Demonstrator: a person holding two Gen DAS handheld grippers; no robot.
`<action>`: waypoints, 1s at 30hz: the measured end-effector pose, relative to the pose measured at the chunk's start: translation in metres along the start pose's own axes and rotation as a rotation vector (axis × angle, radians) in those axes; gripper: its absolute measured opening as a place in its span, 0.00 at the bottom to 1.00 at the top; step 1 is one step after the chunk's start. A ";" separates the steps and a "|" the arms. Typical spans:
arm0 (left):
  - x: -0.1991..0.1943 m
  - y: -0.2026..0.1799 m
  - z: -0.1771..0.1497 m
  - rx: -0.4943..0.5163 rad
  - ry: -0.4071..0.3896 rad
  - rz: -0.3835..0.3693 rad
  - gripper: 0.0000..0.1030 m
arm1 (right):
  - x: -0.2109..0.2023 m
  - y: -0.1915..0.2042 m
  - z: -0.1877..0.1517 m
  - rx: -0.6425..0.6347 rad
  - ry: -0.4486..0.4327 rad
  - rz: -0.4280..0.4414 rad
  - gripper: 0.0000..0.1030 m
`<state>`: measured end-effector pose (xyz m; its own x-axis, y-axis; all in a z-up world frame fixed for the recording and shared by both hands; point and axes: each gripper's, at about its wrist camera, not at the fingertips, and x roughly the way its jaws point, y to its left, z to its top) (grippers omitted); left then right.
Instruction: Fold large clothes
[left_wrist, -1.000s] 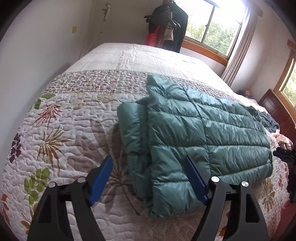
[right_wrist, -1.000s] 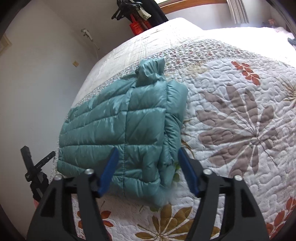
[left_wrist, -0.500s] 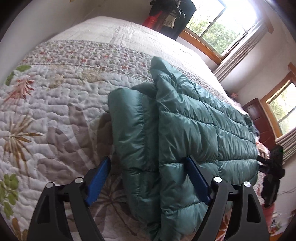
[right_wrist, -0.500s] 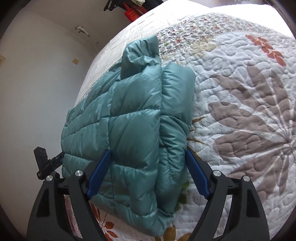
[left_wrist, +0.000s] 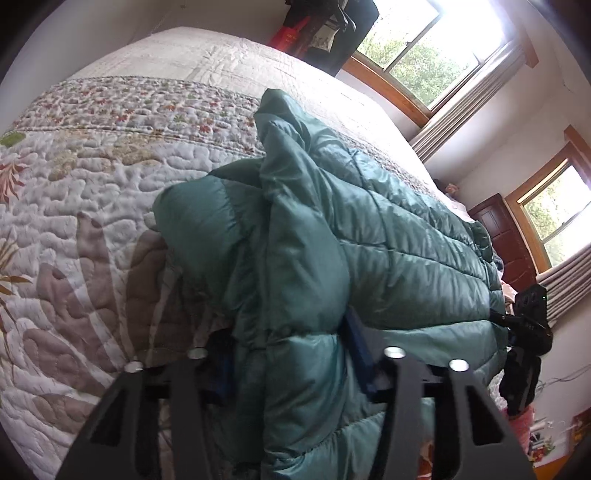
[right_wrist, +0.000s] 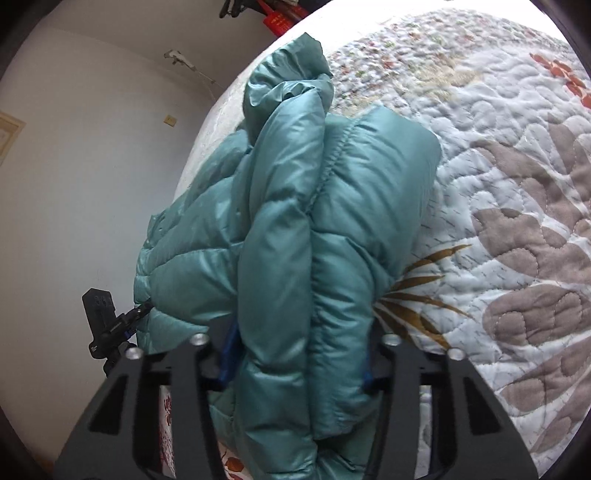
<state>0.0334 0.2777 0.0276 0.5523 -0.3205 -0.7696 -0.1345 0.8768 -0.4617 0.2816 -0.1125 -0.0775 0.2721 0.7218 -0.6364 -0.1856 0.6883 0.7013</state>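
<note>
A teal quilted puffer jacket (left_wrist: 388, 236) lies folded on the flowered bedspread (left_wrist: 92, 221). My left gripper (left_wrist: 290, 362) is shut on the jacket's near end, its blue pads (left_wrist: 356, 350) pressed into the bunched padding. Beyond the jacket's far end, the right gripper (left_wrist: 528, 325) shows as a black shape. In the right wrist view the jacket (right_wrist: 295, 221) bulges up between the fingers, with my right gripper (right_wrist: 297, 360) shut on its thick folded end. The left gripper (right_wrist: 105, 321) shows small at the jacket's far left corner.
The quilted bed (right_wrist: 517, 184) stretches wide beside the jacket. Dark clothes hang on a rack (left_wrist: 325, 29) past the bed's far end. Windows with curtains (left_wrist: 454, 110) and a dark wooden piece of furniture (left_wrist: 506, 236) stand to the right. A white wall (right_wrist: 92, 166) borders the bed's other side.
Both grippers moved forward over the jacket's ends and closed from open onto the padding. The jacket now bunches up between the fingers and fills far more of both views.
</note>
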 end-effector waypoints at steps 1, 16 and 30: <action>-0.004 -0.002 -0.001 0.002 -0.006 0.000 0.30 | -0.004 0.005 -0.001 -0.012 -0.007 -0.004 0.34; -0.107 -0.052 -0.076 0.082 -0.010 -0.135 0.18 | -0.115 0.061 -0.080 -0.143 -0.068 0.038 0.19; -0.125 -0.030 -0.177 0.082 0.026 -0.107 0.27 | -0.117 0.033 -0.172 -0.062 0.015 -0.012 0.22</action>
<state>-0.1775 0.2274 0.0597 0.5381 -0.4217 -0.7298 -0.0077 0.8633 -0.5045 0.0811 -0.1620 -0.0353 0.2604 0.7141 -0.6499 -0.2403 0.6998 0.6727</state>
